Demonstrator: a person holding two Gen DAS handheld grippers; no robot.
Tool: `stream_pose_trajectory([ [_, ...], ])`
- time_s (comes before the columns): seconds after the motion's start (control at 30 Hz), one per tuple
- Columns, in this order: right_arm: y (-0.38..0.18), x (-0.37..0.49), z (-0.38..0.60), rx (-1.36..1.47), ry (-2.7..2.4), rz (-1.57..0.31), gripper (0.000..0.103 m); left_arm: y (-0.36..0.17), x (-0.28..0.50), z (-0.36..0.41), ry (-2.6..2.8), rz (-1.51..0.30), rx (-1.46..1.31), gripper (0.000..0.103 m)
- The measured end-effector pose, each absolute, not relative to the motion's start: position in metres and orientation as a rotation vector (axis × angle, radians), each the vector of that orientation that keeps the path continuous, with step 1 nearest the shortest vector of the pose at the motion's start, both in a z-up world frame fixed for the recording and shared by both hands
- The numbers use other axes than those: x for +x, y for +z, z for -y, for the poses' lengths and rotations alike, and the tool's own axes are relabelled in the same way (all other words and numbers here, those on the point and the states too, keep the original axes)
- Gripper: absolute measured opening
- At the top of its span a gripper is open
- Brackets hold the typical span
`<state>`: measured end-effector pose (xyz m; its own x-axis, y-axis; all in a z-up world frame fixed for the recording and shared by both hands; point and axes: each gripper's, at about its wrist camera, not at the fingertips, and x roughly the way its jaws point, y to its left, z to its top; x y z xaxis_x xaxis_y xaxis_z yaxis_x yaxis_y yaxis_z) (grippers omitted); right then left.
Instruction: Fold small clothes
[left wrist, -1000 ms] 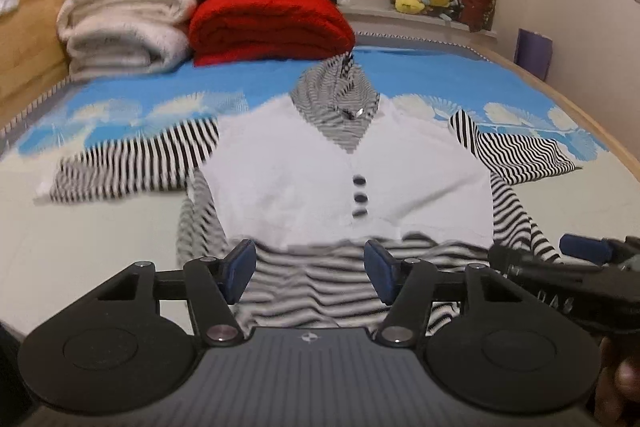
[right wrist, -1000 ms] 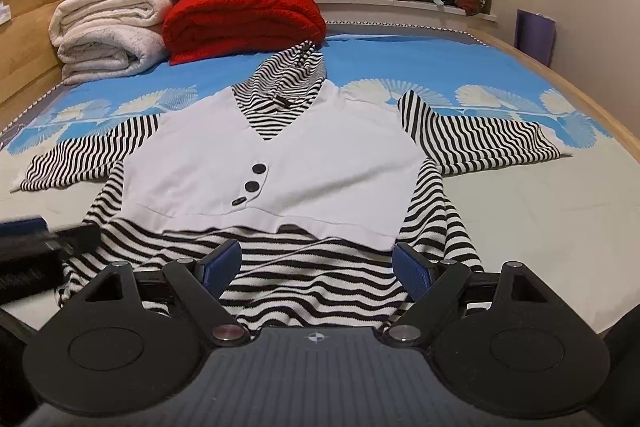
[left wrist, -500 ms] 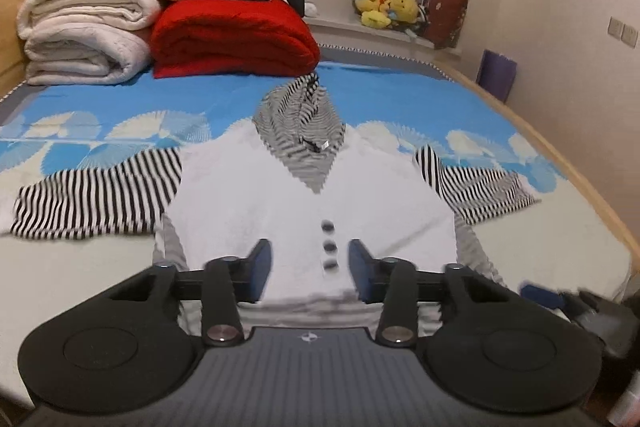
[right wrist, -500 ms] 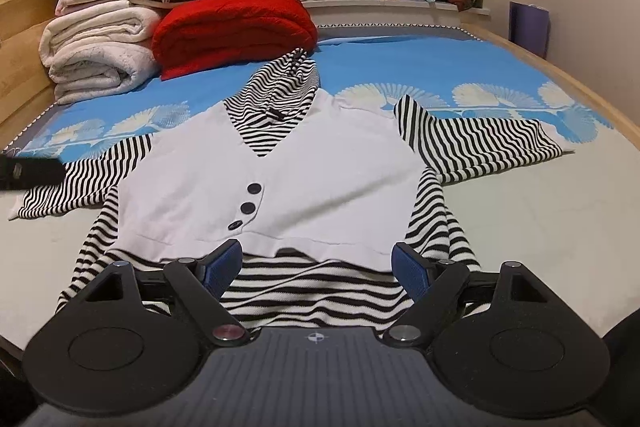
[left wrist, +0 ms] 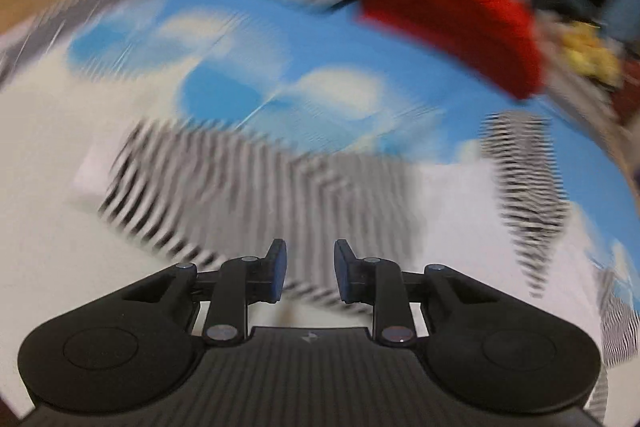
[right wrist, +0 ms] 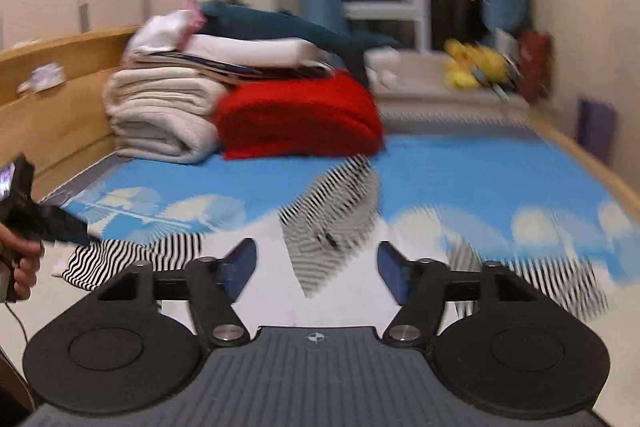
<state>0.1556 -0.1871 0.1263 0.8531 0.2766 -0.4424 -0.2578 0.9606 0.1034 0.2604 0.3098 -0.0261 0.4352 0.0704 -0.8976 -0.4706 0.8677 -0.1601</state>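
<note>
On the bed (right wrist: pixel 500 167), a small striped top with a white vest front (right wrist: pixel 332 223) is lying spread flat, its collar pointing toward twelve o'clock in the right wrist view and its sleeves reaching out toward nine and three o'clock. In the left wrist view, heavily blurred, the left tool (left wrist: pixel 307 273) is angling down over the left sleeve (left wrist: pixel 224 179), which is stretching from nine o'clock toward the centre; its jaws are closing, with a narrow gap between the pads and, as far as the blur allows, no cloth pinched. The right tool (right wrist: pixel 314 267) is hanging above the white front, jaws wide apart though closing slightly, nothing between them. At nine o'clock in the right wrist view a hand (right wrist: pixel 20 263) is gripping the left tool's handle. Beyond the garment, at eleven o'clock, a red blanket (right wrist: pixel 300 115) and folded pale bedding (right wrist: pixel 160 115) are sitting stacked.

The garment is judged light, soft and limp; it will probably be sagging and wrinkling wherever it is unsupported. The cuff end of the sleeve looks the best purchase for folding inward, pinching both layers.
</note>
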Motion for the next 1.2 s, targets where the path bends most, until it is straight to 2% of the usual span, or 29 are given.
stream_pose_trajectory([
  [0.17, 0.137, 0.227, 0.161, -0.032, 0.382, -0.443, 0.071, -0.037, 0.259, -0.366, 0.489, -1.068, -0.541, 0.037],
  [0.3, 0.110, 0.264, 0.152, 0.028, 0.375, -0.428, 0.071, -0.047, 0.254, -0.400, 0.603, -1.056, -0.655, 0.041],
  [0.37, 0.090, 0.282, 0.148, 0.065, 0.319, -0.531, 0.071, -0.049, 0.254, -0.415, 0.630, -1.014, -0.698, 0.048],
  [0.53, 0.077, 0.312, 0.164, 0.249, 0.336, -0.653, 0.069, -0.051, 0.264, -0.422, 0.711, -1.003, -0.800, 0.050],
  [0.6, 0.074, 0.317, 0.179, 0.266, 0.288, -0.657, 0.059, -0.050, 0.270, -0.415, 0.752, -1.011, -0.823, 0.042],
  [0.63, 0.073, 0.321, 0.187, 0.271, 0.252, -0.665, 0.055, -0.043, 0.273, -0.406, 0.779, -1.001, -0.800, 0.013],
  [0.67, 0.070, 0.324, 0.195, 0.282, 0.219, -0.676, 0.047, -0.034, 0.279, -0.395, 0.815, -1.009, -0.752, 0.005],
  [0.7, 0.069, 0.328, 0.205, 0.303, 0.187, -0.688, 0.039, -0.024, 0.285, -0.382, 0.848, -1.008, -0.704, 0.005],
  [0.73, 0.065, 0.331, 0.210, 0.319, 0.167, -0.697, 0.035, -0.014, 0.293, -0.373, 0.867, -0.988, -0.657, 0.004],
  [0.8, 0.060, 0.334, 0.227, 0.359, 0.120, -0.720, 0.033, 0.029, 0.323, -0.327, 0.817, -0.901, -0.540, 0.004],
  [0.93, 0.047, 0.333, 0.243, 0.383, 0.067, -0.762, 0.034, 0.123, 0.361, -0.173, 0.446, -0.697, -0.391, 0.003],
  [1.03, 0.034, 0.336, 0.245, 0.408, 0.045, -0.806, 0.034, 0.155, 0.362, -0.049, 0.067, -0.687, -0.389, 0.004],
  [1.1, 0.025, 0.337, 0.250, 0.472, 0.031, -0.859, 0.034, 0.158, 0.360, 0.014, -0.204, -0.763, -0.402, 0.012],
  [1.17, 0.018, 0.340, 0.250, 0.528, 0.013, -0.903, 0.035, 0.162, 0.360, 0.064, -0.394, -0.811, -0.384, 0.030],
  [1.2, 0.014, 0.341, 0.251, 0.550, -0.003, -0.921, 0.036, 0.165, 0.360, 0.075, -0.394, -0.811, -0.365, 0.033],
])
